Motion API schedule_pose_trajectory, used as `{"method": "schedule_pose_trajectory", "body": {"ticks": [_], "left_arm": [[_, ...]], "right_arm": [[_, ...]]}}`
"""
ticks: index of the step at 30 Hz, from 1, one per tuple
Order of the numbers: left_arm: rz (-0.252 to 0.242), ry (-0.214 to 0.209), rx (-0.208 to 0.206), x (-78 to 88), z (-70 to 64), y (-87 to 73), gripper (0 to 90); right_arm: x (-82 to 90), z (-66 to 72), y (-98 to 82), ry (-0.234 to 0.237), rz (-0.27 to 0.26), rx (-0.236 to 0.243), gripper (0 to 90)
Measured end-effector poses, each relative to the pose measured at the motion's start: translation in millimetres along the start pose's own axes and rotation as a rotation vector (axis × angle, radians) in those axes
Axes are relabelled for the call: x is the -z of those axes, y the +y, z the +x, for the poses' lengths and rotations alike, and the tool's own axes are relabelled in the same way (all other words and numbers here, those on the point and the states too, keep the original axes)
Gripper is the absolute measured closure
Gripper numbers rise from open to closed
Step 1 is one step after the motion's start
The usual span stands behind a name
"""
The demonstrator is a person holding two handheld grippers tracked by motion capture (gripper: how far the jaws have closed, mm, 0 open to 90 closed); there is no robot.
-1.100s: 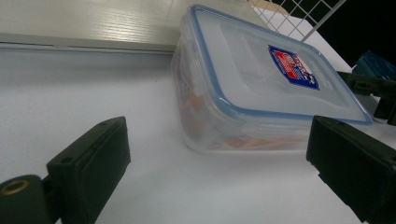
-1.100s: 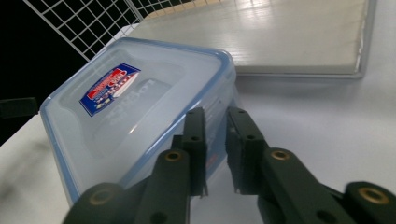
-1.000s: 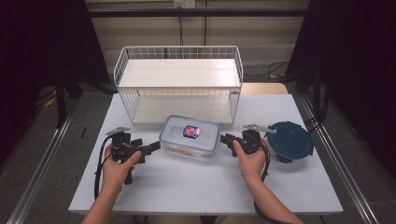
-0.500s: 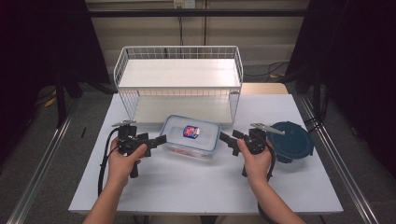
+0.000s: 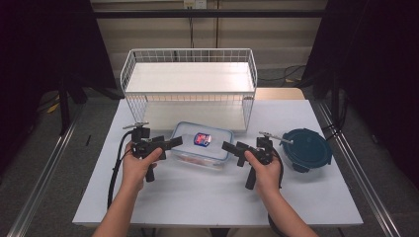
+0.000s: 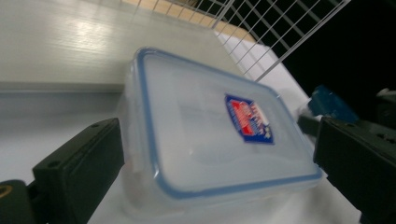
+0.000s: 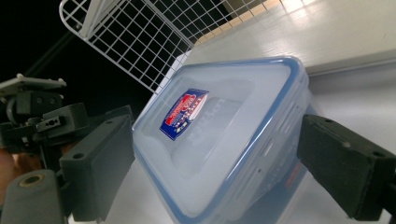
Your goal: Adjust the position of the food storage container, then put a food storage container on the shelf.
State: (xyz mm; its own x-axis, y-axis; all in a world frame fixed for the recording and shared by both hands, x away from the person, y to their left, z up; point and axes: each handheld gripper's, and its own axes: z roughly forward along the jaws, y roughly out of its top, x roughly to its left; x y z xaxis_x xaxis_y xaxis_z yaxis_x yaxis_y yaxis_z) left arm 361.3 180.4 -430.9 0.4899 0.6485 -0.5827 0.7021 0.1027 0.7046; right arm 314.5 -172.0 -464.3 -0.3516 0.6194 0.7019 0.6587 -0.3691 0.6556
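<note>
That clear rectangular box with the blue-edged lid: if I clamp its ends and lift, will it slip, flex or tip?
The box looks like rigid plastic, so it should flex little. Its glossy walls may slide in the black jaws. It sits flat and low on the table, so tipping seems unlikely. What it holds is unclear, so I cannot judge its weight.

High view: above your side, facing forward-down | gripper views: close, from opposite ends | all share the box (image 5: 201, 145) and rack (image 5: 190, 79).

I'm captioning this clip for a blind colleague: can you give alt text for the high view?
A person's two grippers, left gripper and right gripper, flank a clear lidded container on a white table, jaws open. A white wire rack stands behind; a dark round container sits right.
</note>
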Motion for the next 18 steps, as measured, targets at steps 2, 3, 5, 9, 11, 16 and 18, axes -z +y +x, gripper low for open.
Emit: {"method": "schedule_pose_trajectory", "body": {"ticks": [2, 3, 5, 9, 11, 16, 18], "left_arm": [[-0.012, -0.012, 0.004, -2.2, 0.1, 1.4, 1.5], [-0.01, -0.011, 0.003, -2.8, 0.5, 2.2, 1.4], [-0.02, -0.003, 0.014, -3.3, 1.8, 3.1, 1.6], [-0.033, 0.004, 0.035, -3.7, 5.4, 4.6, 4.1], [-0.03, 0.008, 0.044, -5.3, 6.6, 4.6, 5.6], [-0.023, -0.003, 0.059, -10.7, 11.5, 4.1, 8.2], [-0.018, -0.005, 0.067, -12.3, 14.5, 4.0, 9.8]], "right_arm": [[-1.3, -0.2, -1.1, -0.003, -0.014, -0.023, 11.0], [-1.6, -0.8, -1.7, -0.003, -0.018, -0.025, 11.3], [-1.7, -1.7, -2.7, -0.003, -0.02, -0.051, 11.7], [-1.2, -4.9, -4.5, -0.005, -0.027, -0.078, 15.3], [-1.0, -5.8, -6.0, -0.005, -0.029, -0.088, 19.9], [-1.6, -7.6, -10.1, 0.003, -0.023, -0.121, 26.5], [-2.3, -8.3, -11.5, 0.01, -0.021, -0.129, 27.7]]}}
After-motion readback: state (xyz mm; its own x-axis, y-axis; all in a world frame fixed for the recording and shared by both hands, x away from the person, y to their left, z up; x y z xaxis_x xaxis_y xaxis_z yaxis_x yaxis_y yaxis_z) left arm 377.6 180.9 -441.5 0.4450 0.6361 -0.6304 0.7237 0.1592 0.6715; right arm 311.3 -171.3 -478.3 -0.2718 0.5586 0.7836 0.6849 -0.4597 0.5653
